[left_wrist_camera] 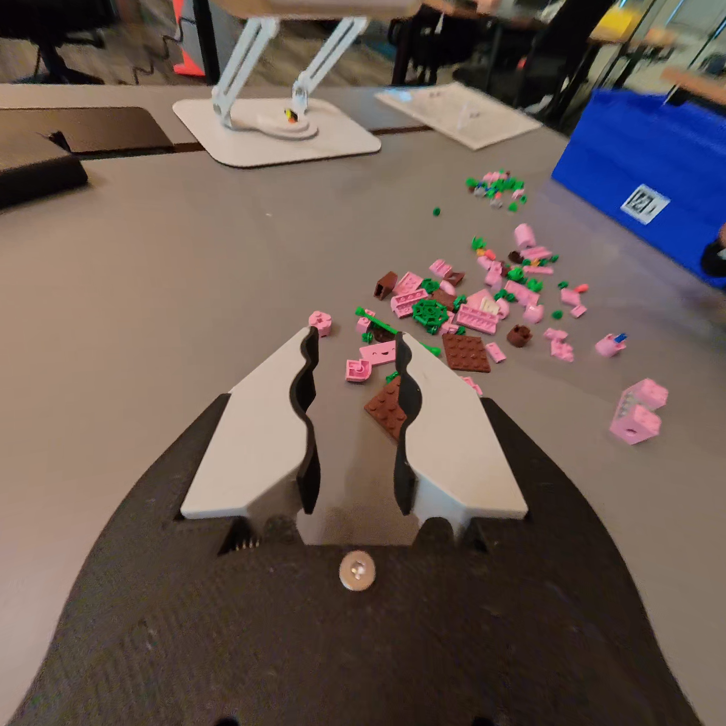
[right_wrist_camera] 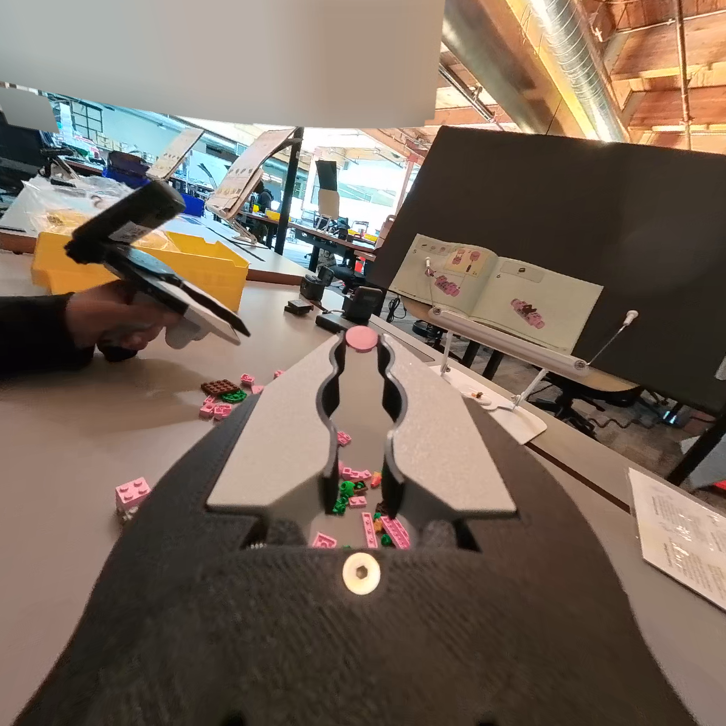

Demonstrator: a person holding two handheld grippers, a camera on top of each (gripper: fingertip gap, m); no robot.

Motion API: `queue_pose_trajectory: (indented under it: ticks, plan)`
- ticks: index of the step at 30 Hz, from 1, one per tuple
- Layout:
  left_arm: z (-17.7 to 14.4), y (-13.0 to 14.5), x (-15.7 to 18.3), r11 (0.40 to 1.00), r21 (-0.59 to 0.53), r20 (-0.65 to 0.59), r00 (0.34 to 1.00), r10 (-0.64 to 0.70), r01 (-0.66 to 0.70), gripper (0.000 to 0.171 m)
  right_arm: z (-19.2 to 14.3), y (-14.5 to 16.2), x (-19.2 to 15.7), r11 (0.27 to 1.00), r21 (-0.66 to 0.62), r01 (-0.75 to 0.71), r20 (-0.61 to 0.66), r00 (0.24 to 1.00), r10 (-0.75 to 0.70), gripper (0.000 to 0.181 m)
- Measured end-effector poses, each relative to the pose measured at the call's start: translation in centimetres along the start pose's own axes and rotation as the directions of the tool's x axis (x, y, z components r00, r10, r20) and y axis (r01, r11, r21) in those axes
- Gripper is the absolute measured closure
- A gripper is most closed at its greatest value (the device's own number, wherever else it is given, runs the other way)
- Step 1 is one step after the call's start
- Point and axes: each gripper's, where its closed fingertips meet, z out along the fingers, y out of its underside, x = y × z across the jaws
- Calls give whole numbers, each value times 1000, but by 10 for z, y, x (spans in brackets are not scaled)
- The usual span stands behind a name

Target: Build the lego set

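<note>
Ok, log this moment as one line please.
left gripper: open, empty, above loose bricks | right gripper: shut on pink round piece, raised | instruction booklet: open on stand

Grey tabletop (left_wrist_camera: 165,275) stretching wide in the left wrist view; a white stand base (left_wrist_camera: 275,133) sits at its far side, two pale legs rising from it; a blue bin (left_wrist_camera: 644,165) off to the right, a printed sheet (left_wrist_camera: 459,114) lying flat beside it; patterned carpet (left_wrist_camera: 129,51) beyond, dark chair legs on it; over to the right wrist view, a black partition panel (right_wrist_camera: 550,220) stands tall behind a white book holder (right_wrist_camera: 506,349); yellow bins (right_wrist_camera: 204,263) on the left; exposed timber ceiling (right_wrist_camera: 648,78) overhead with a silver duct (right_wrist_camera: 577,66) running along it; bright daylight pours through far windows (right_wrist_camera: 353,188), desks in rows beneath.
</note>
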Motion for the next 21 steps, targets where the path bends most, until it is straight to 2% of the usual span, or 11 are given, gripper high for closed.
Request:
queue_pose_trajectory:
  ticks: [4,8,11,15,16,17,21]
  plan:
    - [20,4,-6,996,-84,4,1000,9,-9,134,2,-1,-7,1000,-2,4,23,1000,-4,167]
    - [46,12,-21,973,-213,-47,994,-97,85,130,2,-5,-15,1000,16,-2,52,999,1,167]
    - [57,25,-23,935,-327,-85,981,-173,136,134,2,-6,-19,1000,19,1,62,998,-2,167]
    - [59,26,-20,933,-338,-100,982,-163,121,142,2,-8,-22,1000,28,-2,75,997,0,167]
    - [59,27,-18,932,-346,-102,984,-149,105,146,2,-8,-23,1000,30,-5,81,997,3,167]
    - [60,29,-16,930,-358,-110,985,-131,84,157,2,-9,-24,999,32,-8,88,996,5,167]
    - [56,24,-10,948,-316,-88,996,-1,-27,159,3,-9,-30,1000,30,4,103,995,-7,167]
